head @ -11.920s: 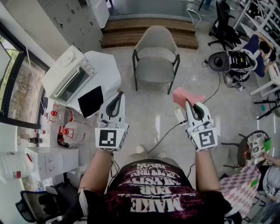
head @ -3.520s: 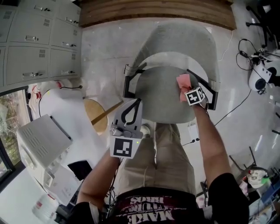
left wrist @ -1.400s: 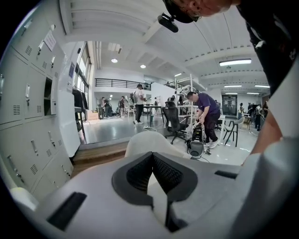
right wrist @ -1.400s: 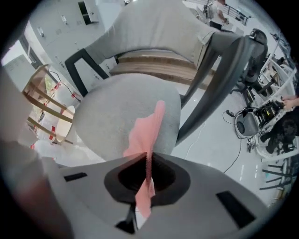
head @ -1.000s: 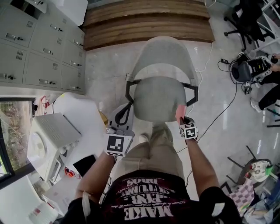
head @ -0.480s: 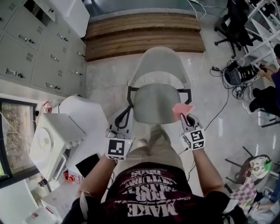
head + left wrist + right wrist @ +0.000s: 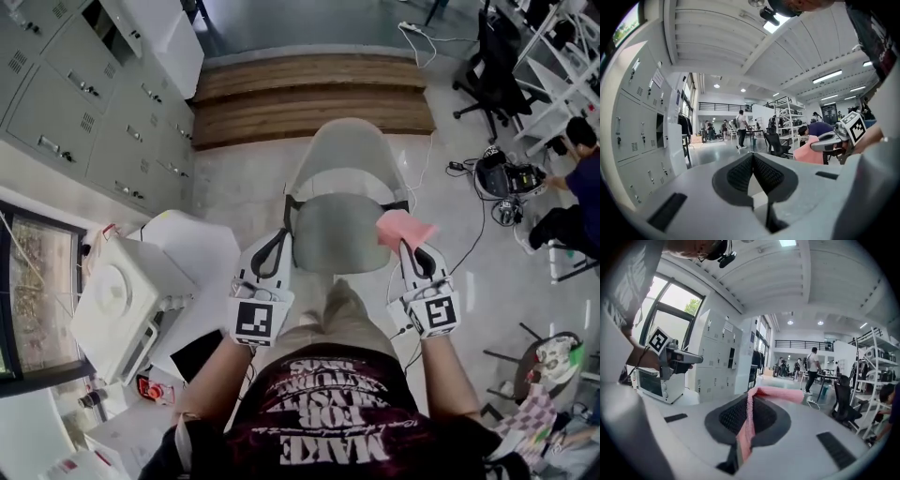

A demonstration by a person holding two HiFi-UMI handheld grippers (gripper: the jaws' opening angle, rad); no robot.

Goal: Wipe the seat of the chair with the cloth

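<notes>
Pale tiled floor (image 7: pixel 234 187) is spreading out around the rig. Nearest me, I am holding the left gripper (image 7: pixel 278 242) with its jaws pressed together on nothing. The right gripper (image 7: pixel 413 248) is clamping the pink waffle-textured cloth (image 7: pixel 403 228), which is flopping over just past its tips. Just beyond, the grey padded chair seat (image 7: pixel 330 234) is lying between the two grippers, left of the cloth. I am judging that the right gripper must go down and leftward onto it. Wooden steps (image 7: pixel 309 94) are sitting farthest off.
</notes>
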